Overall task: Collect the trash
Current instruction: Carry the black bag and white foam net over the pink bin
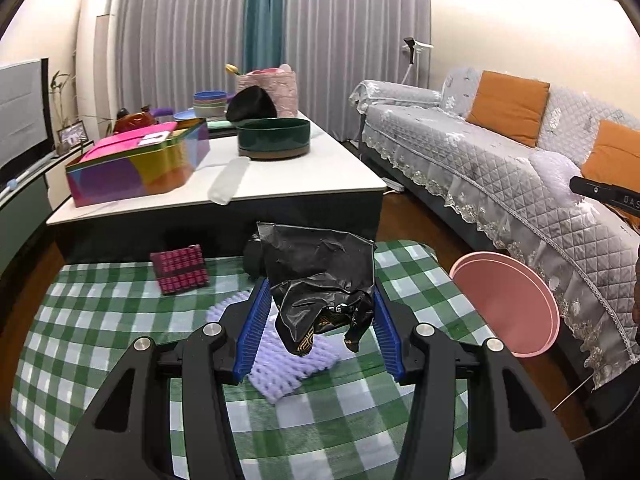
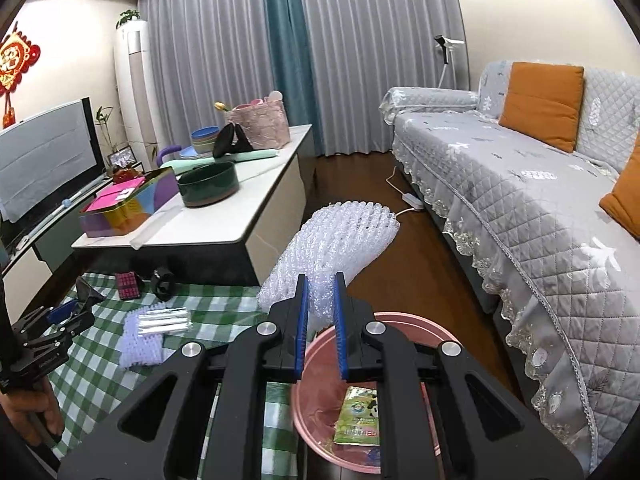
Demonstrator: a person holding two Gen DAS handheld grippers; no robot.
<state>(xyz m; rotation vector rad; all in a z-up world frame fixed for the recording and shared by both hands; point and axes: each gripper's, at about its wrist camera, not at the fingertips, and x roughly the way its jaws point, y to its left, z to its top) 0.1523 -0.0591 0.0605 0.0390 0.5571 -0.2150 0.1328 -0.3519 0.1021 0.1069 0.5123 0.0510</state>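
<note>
Mid-task, both hands loaded with trash and heading for the pink bin [image 2: 400, 322].

Right gripper [image 2: 322, 304]: jaws clamped near-together on a white foam net [image 2: 340, 236], which sticks up and forward above the bin's far rim. The bin sits on the floor at the right edge of the checked cloth [image 2: 100, 364]; a green packet [image 2: 358, 420] already lies inside.

Left gripper [image 1: 322, 308]: jaws about half apart, pinching a crumpled black wrapper [image 1: 320, 276] held above the cloth; bin off to its right, near but not under it.

Left on the cloth: purple foam net [image 1: 288, 364], red block [image 1: 180, 270], a black thing [image 1: 254, 256] at the far edge.

Next move, my read: the right net hangs mostly beyond the rim, so pull back or tip down until it is over the opening, then part the jaws. Left must swing right over the bin before releasing. Both pieces are light and could snag on the ridged pads or drift outside.
</note>
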